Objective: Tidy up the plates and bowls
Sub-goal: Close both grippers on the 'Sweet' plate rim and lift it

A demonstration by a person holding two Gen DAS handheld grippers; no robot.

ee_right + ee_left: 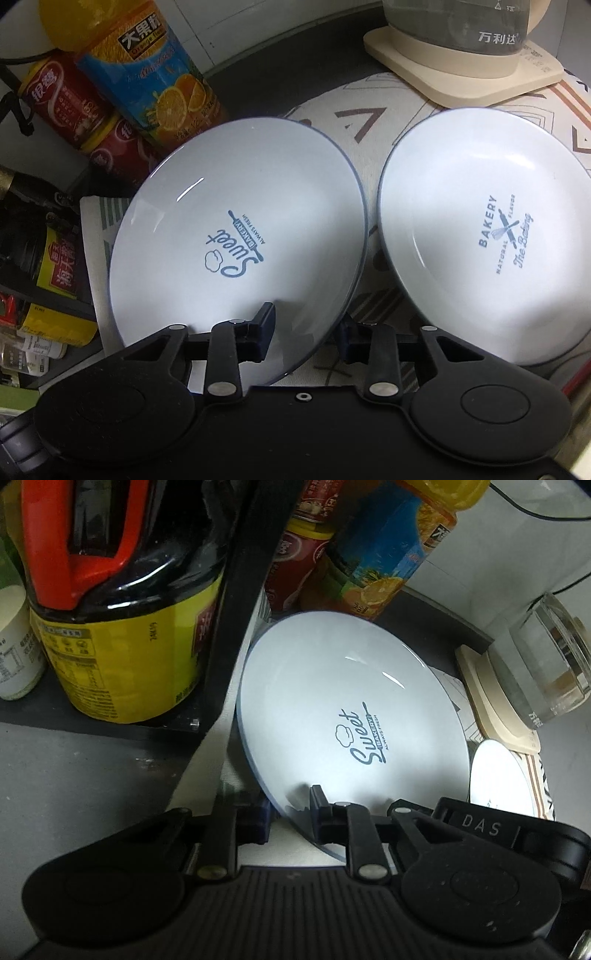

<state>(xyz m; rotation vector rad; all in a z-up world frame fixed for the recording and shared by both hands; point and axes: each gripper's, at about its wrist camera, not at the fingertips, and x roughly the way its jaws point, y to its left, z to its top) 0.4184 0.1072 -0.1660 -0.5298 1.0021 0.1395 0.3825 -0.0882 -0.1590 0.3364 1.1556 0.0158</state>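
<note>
Where the Sweet plate is: the Sweet plate (236, 236) is tilted, its near rim in the gap of both grippers and its far rim ahead toward the bottles.
Left gripper: the left gripper (290, 814) is closed on that rim, with one finger over the printed face and the other behind the plate.
Right gripper: the right gripper (308, 330) straddles the same rim with one finger on the face and one just past the edge. I cannot tell whether it clamps.
Bakery plate: the Bakery plate (480, 236) lies ahead and right of the right gripper, just beside the Sweet plate.
Cloth: a patterned cloth (369, 122) lies under both plates.
Kettle: a glass kettle (454, 26) stands on a cream base, far ahead and right.
Juice bottle: an orange juice bottle (159, 81) stands ahead and left, with red cans (66, 99) beside it.
Sauce jug: a dark jug (110, 627) with a yellow label stands ahead and left of the left gripper.
Counter: the grey counter (74, 775) shows left of the left gripper.
</note>
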